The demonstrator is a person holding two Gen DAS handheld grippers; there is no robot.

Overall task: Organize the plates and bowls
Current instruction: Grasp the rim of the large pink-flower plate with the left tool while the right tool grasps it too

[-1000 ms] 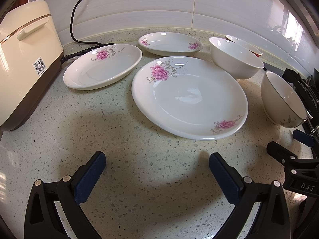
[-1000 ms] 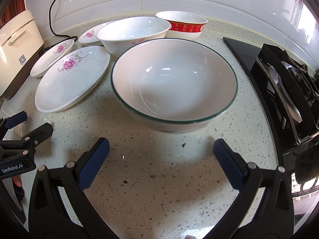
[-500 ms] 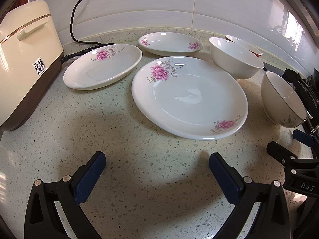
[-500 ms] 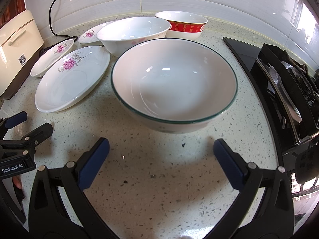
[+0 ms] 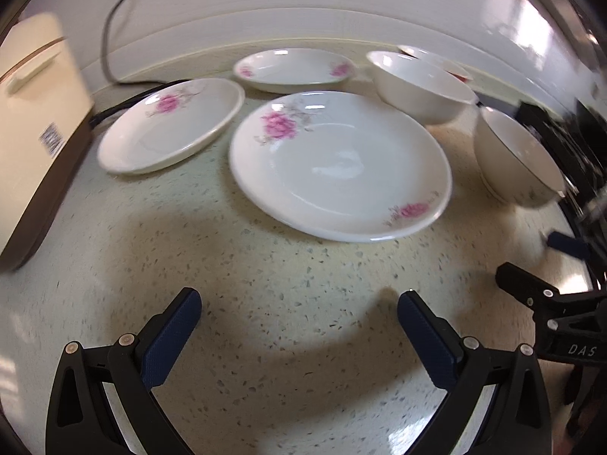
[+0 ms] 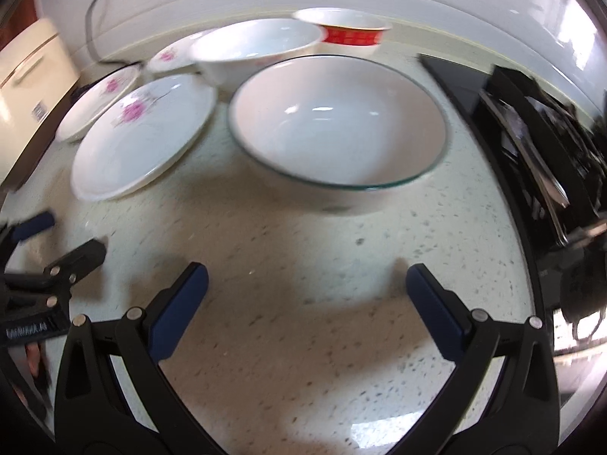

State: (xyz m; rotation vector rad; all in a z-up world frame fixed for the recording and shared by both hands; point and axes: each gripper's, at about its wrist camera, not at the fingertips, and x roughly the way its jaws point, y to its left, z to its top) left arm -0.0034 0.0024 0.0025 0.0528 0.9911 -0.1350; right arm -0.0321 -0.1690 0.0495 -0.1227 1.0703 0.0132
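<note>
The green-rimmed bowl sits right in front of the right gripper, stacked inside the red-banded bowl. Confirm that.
Not stacked. The right wrist view shows the green-rimmed bowl standing alone on the counter before the open right gripper; the red-banded bowl stands apart behind it.

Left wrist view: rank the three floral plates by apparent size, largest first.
1. Centre floral plate, clearly largest, though also nearest the camera.
2. Left floral plate beside the rice cooker.
3. Back floral plate, smallest-looking, but farthest away, so its true size against the left one is unsure.

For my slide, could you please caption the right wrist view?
Open right gripper faces a green-rimmed bowl on the speckled counter.
</note>
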